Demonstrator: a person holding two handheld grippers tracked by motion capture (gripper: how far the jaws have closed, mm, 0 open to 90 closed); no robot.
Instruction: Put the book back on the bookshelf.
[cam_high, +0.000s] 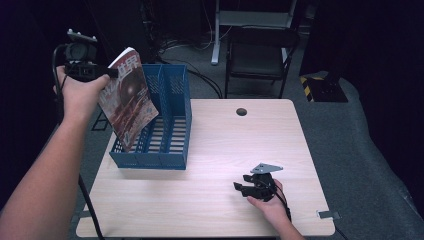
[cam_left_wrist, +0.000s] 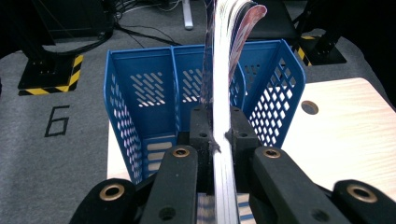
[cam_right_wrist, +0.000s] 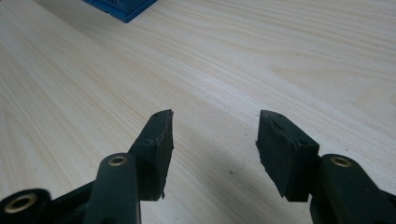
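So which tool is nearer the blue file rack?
Left. The left tool holds a magazine over the blue file rack; the right tool rests open on the table, well off.

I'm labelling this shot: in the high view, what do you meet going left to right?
Left gripper → magazine → blue rack → table hole → right gripper.

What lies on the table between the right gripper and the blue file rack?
Nothing: in the high view, bare wooden table separates the right gripper from the blue file rack.
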